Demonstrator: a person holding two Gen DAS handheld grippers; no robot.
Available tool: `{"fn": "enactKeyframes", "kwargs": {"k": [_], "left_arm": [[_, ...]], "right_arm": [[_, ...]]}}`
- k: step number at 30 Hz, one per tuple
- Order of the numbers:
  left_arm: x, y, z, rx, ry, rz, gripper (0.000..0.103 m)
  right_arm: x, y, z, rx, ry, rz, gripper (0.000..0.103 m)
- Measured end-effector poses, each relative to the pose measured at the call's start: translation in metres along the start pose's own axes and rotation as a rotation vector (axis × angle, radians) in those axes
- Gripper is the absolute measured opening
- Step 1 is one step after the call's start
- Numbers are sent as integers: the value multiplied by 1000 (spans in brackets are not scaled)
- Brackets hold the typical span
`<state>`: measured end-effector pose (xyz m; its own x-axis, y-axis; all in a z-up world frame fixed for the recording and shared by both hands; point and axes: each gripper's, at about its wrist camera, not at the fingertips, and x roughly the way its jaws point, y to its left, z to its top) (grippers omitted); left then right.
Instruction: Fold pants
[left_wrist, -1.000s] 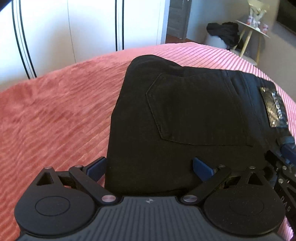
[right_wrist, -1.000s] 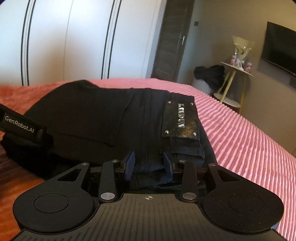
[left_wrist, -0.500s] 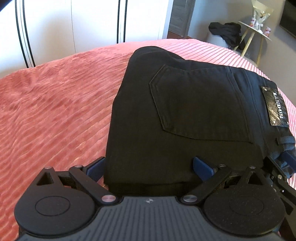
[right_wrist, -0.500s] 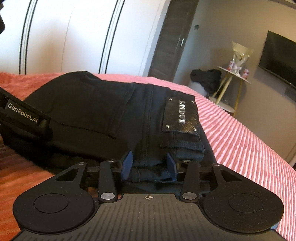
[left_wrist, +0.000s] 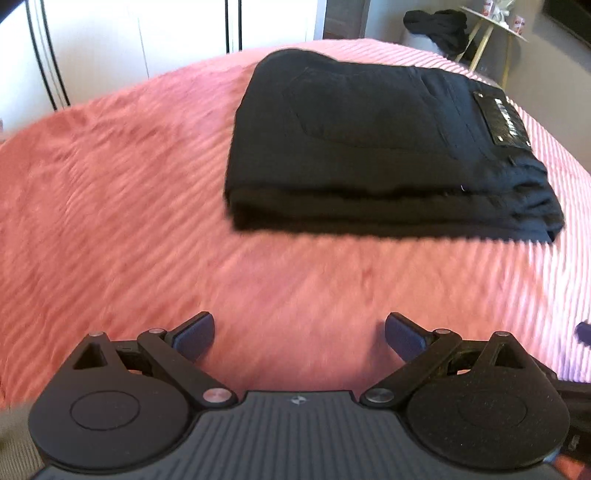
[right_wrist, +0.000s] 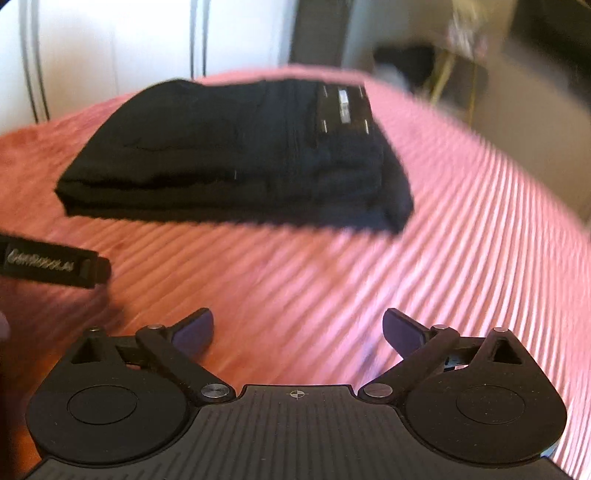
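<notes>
Nearest, the left gripper (left_wrist: 299, 334) stands wide and empty; the right gripper (right_wrist: 298, 331), jaws opening, holds nothing over the pink ribbed bedspread (left_wrist: 129, 206). Bare cover separates both from the folded black denim pants (left_wrist: 380, 147), their glossy waistband patch (left_wrist: 500, 120) blurred, unreadable.

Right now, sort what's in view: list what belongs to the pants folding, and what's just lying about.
Job:
- pants, folded, lying on the bed
- left gripper, open, nothing between its fingers
- right gripper, jaws opening, nothing between them

Lying about:
- dark clothes heaped beyond the bed
- side table with small items
- wardrobe
</notes>
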<state>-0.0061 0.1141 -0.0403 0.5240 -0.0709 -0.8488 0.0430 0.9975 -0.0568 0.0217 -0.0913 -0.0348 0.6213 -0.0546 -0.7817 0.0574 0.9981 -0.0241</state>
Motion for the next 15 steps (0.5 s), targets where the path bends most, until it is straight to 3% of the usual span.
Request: {"fn": "enactKeyframes", "kwargs": {"k": [4, 6, 10, 15], "left_arm": [[-23, -4, -12, 69, -3, 38, 99], [-38, -4, -12, 103, -40, 52, 99], [-58, -3, -13, 112, -97, 38, 99], [-41, 11, -13, 40, -78, 34, 99]], "right_arm": [[-21, -11, -9, 113, -7, 32, 102], [-31, -7, -12, 122, -35, 2, 103], [-40, 16, -16, 34, -62, -55, 103], [-35, 31, -9, -40, -82, -78, 103]]}}
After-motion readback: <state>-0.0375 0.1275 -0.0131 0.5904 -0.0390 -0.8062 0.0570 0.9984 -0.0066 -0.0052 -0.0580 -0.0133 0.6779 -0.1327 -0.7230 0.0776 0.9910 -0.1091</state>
